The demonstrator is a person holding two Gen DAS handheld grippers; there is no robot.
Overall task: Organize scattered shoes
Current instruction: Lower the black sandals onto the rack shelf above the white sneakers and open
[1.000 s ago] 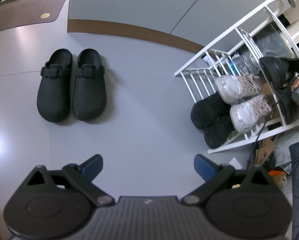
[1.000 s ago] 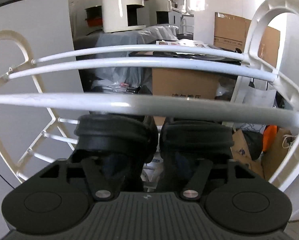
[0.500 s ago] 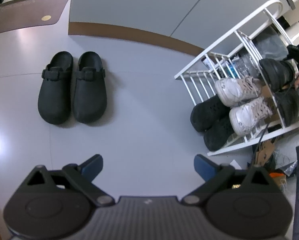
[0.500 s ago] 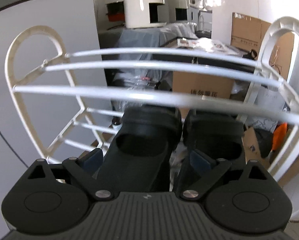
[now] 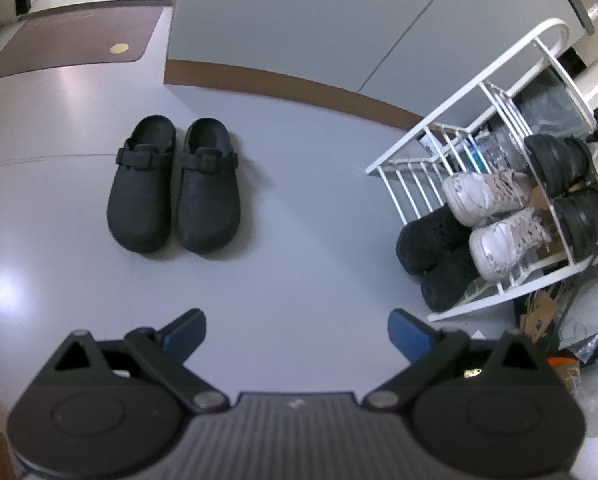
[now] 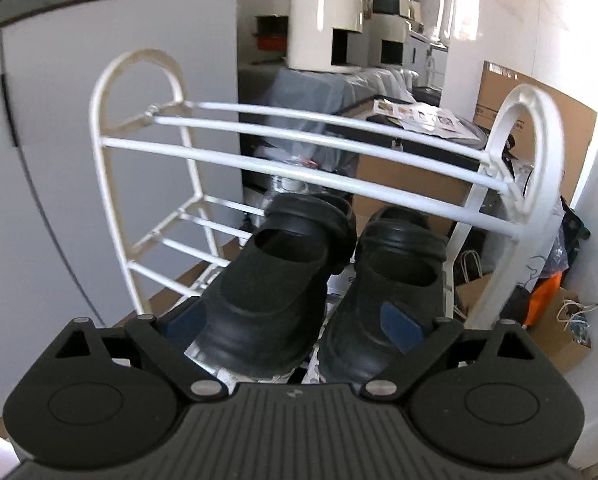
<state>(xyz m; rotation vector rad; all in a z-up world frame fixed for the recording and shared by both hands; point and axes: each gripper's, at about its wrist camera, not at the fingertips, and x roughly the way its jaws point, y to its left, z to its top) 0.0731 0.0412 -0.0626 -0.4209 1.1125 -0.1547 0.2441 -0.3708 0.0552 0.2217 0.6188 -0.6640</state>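
A pair of black clogs (image 5: 175, 190) stands side by side on the grey floor, ahead and left of my open, empty left gripper (image 5: 297, 334). The white wire shoe rack (image 5: 495, 184) at the right holds black sneakers (image 5: 431, 236), white sneakers (image 5: 495, 220) and black clogs (image 5: 559, 160). In the right wrist view my right gripper (image 6: 295, 324) is open and empty just behind two black clogs (image 6: 283, 280) that rest on the rack (image 6: 339, 148), under its top rails.
A grey cabinet with a brown base (image 5: 299, 32) stands behind the floor clogs. A brown mat (image 5: 75, 46) lies at the far left. Cardboard boxes (image 6: 539, 120), paper bags (image 6: 475, 280) and clutter sit behind and right of the rack.
My right gripper has opened, let go of the black clog on the rack and drawn back from it. The left gripper has stayed almost still.
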